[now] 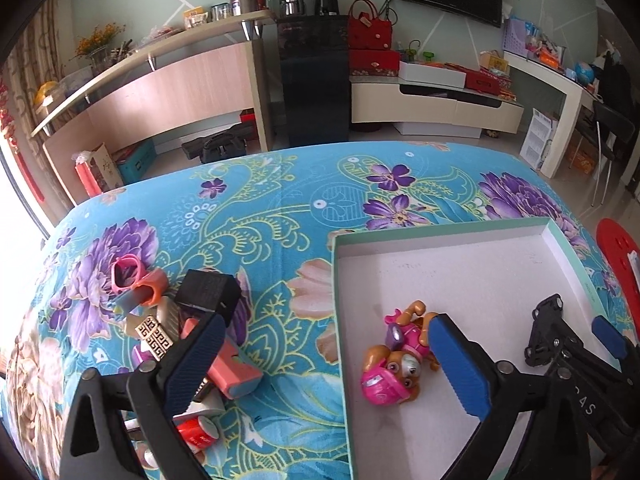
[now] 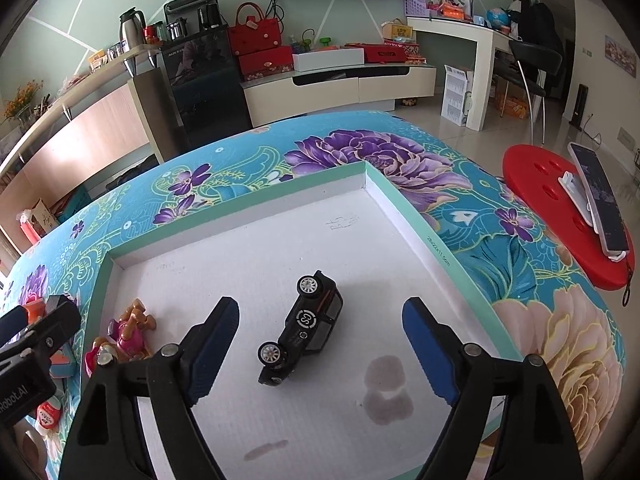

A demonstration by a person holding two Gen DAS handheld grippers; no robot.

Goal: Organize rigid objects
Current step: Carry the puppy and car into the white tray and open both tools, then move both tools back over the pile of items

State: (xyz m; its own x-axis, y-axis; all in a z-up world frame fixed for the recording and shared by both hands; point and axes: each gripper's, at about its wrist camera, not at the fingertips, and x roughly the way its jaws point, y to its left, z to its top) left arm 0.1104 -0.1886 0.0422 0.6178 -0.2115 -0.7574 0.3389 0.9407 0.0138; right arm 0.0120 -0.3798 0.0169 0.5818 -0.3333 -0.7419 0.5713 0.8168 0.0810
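**Two toys in the box lid, both grippers spread wide**

A shallow white box lid [image 2: 256,240] with a mint-green rim is seen lying on a bench covered by a blue floral cloth [image 1: 280,208]. Inside the lid, a black toy car [image 2: 306,330] is found tipped on its side, wheels turned toward the left, roughly midway between the fingers of the right gripper [image 2: 320,350]. The fingers of that gripper are held wide apart, and the car is touched by neither blue pad [image 2: 426,344].

A pink and brown puppy figure [image 1: 400,354] is seen lying near the left wall of the lid. The left gripper [image 1: 324,360] is likewise spread apart and straddles the lid's left wall: one finger hangs over the lid just beside the puppy, though contact cannot be judged, and the other over a heap of small objects [image 1: 176,332] on the cloth outside the lid. In that heap a pink ring-shaped piece [image 1: 126,272], an orange piece [image 1: 154,286], a black block [image 1: 208,292], a gold fretwork piece [image 1: 154,336] and a salmon-pink box [image 1: 234,372] can be made out.

A red stool [image 2: 560,220] carrying a phone [image 2: 600,200] stands just beyond the bench's right edge.
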